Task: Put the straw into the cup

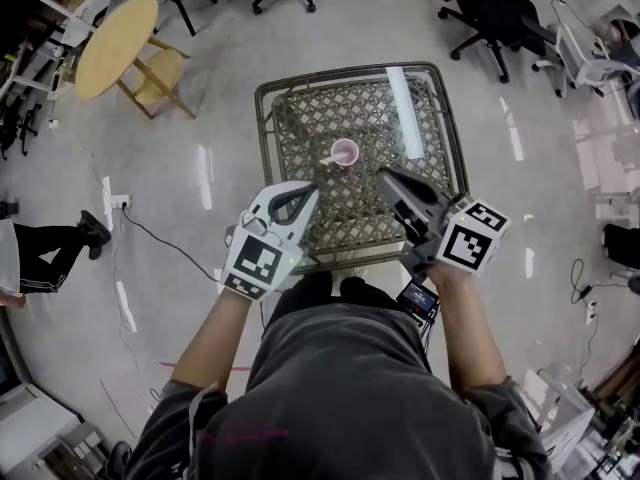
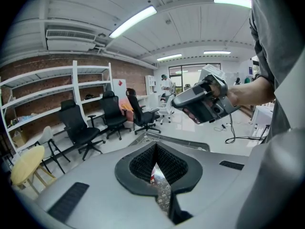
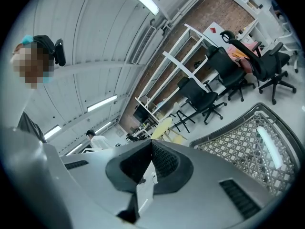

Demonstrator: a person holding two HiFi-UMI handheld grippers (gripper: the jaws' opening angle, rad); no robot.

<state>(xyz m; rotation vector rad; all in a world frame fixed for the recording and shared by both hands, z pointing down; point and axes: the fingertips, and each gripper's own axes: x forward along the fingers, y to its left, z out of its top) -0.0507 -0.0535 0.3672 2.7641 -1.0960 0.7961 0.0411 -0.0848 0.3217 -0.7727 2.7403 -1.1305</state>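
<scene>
A small pink cup [image 1: 345, 152] stands near the middle of the lattice-topped table [image 1: 300, 98]. A pale straw [image 1: 327, 159] leans out of the cup over its left rim. My left gripper [image 1: 312, 190] hovers over the table's near edge, just short of the cup and to its left, jaws shut on nothing. My right gripper [image 1: 383, 174] is held to the cup's right at about the same distance, its jaws closed and empty. In the left gripper view the right gripper [image 2: 202, 103] shows ahead in a hand. Neither gripper touches the cup or the straw.
A round yellow table [image 1: 115, 33] with a wooden chair stands at the far left. Black office chairs [image 1: 495, 13] ring the back. A person's leg [image 1: 50, 253] is at the left edge, by a floor cable [image 1: 165, 243]. Shelving [image 2: 52, 87] lines a brick wall.
</scene>
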